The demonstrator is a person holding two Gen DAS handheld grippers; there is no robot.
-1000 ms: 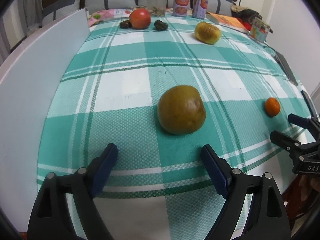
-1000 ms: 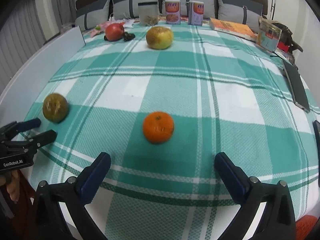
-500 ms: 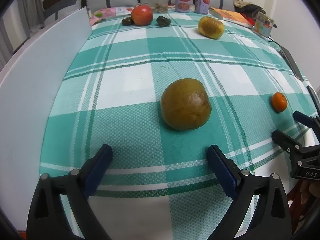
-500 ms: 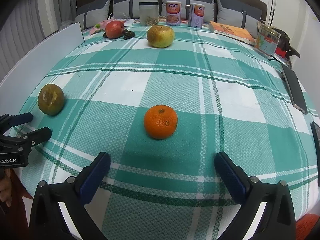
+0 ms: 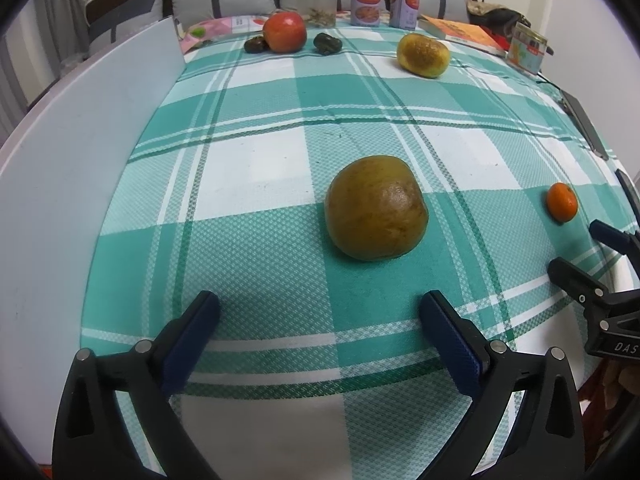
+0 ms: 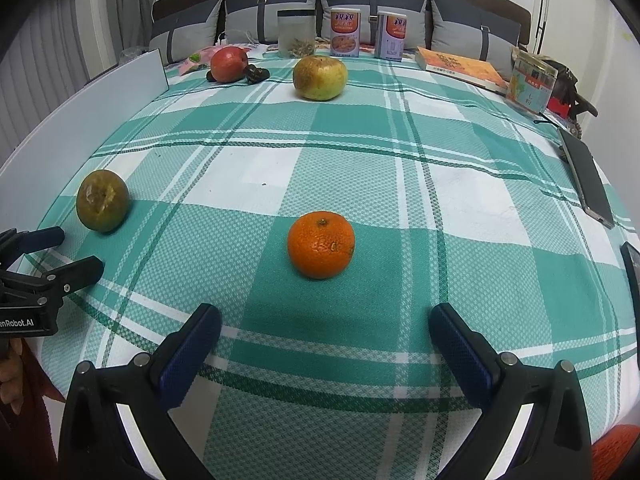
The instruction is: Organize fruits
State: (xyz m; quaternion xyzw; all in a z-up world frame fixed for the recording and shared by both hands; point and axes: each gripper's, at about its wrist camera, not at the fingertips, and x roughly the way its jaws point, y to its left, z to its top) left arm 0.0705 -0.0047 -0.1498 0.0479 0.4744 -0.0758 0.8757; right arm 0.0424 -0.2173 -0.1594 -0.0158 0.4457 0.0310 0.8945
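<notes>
A brownish-green round fruit (image 5: 375, 208) lies on the green checked cloth just ahead of my left gripper (image 5: 320, 312), which is open and empty. It also shows in the right wrist view (image 6: 102, 201). An orange mandarin (image 6: 321, 245) lies just ahead of my right gripper (image 6: 325, 322), which is open and empty; the mandarin also shows in the left wrist view (image 5: 562, 202). At the far end lie a yellow-green fruit (image 6: 319, 78), a red apple (image 6: 229, 64) and small dark fruits (image 6: 256, 73).
A white board (image 5: 72, 168) stands along the table's left edge. At the back stand a clear jar (image 6: 296, 38), two tins (image 6: 345, 32) and an orange book (image 6: 460, 69). A small box (image 6: 532, 82) and a dark phone (image 6: 588, 179) lie at the right edge.
Both grippers have drawn slightly back and risen a little; each fruit sits a bit farther ahead in its view. Both stay open. No fruit has moved.
</notes>
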